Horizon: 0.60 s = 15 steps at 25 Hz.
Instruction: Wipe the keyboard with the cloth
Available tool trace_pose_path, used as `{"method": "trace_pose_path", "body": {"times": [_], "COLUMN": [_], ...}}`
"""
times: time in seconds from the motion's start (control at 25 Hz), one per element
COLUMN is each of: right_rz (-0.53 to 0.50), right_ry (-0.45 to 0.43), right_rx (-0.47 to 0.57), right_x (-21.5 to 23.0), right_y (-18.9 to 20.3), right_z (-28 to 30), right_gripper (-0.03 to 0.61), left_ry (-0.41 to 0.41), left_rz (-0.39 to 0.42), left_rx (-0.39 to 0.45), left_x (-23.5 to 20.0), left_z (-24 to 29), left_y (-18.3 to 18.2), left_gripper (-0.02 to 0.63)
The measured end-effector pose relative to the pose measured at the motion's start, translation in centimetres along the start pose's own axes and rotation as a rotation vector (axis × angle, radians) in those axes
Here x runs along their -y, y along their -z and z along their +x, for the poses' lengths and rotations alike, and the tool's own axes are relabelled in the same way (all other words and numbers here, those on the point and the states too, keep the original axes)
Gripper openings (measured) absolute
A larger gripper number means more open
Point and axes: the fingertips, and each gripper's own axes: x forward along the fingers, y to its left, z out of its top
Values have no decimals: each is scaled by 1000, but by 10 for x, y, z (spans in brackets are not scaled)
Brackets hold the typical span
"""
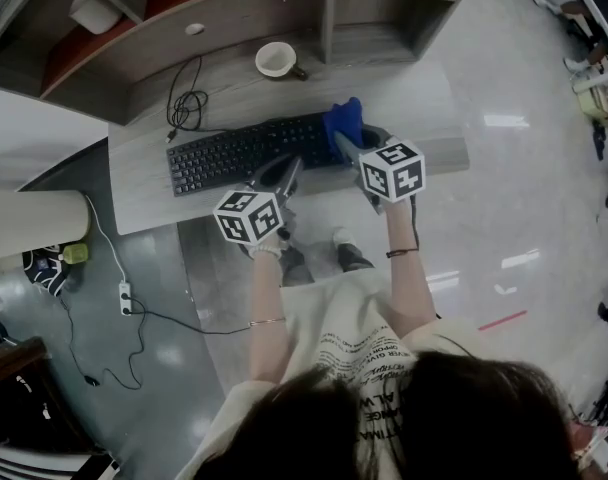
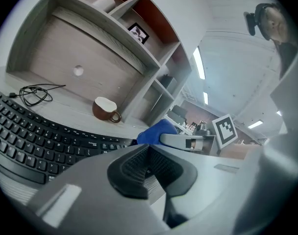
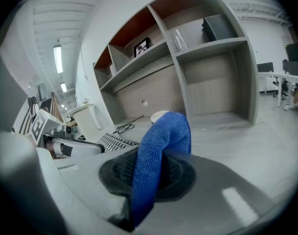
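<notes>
A black keyboard [image 1: 246,153] lies on the grey desk [image 1: 144,203]. My right gripper [image 1: 346,144] is over its right end, shut on a blue cloth [image 1: 344,120]. In the right gripper view the cloth [image 3: 161,151] stands up out of the closed jaws, my gripper [image 3: 148,174] clamped on its lower part, and the keyboard [image 3: 113,141] shows at the left. My left gripper [image 1: 288,171] hovers over the keyboard's front edge, shut and empty. In the left gripper view its pads [image 2: 139,166] meet, with the keyboard [image 2: 31,136] and the cloth [image 2: 156,131] beyond.
A brown mug [image 1: 277,60] with a white inside stands behind the keyboard by the shelf unit [image 1: 234,8]. A coiled black cable [image 1: 184,103] lies at the back left of the desk. A power strip [image 1: 125,297] and cords lie on the floor at the left.
</notes>
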Motion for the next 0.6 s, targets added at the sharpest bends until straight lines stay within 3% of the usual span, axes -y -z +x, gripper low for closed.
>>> {"method": "trace_pose_path", "body": {"times": [0.6], "right_rz": [30], "right_ry": [33], "right_rx": [-10], "right_x": [-12], "right_y": [6], "right_z": [19], "right_gripper": [58], "left_ry": [3], "left_rz": [-19], "left_rx": [-11], "left_x": [-26], "left_z": [-15], "left_y": [1], "left_gripper": [-2]}}
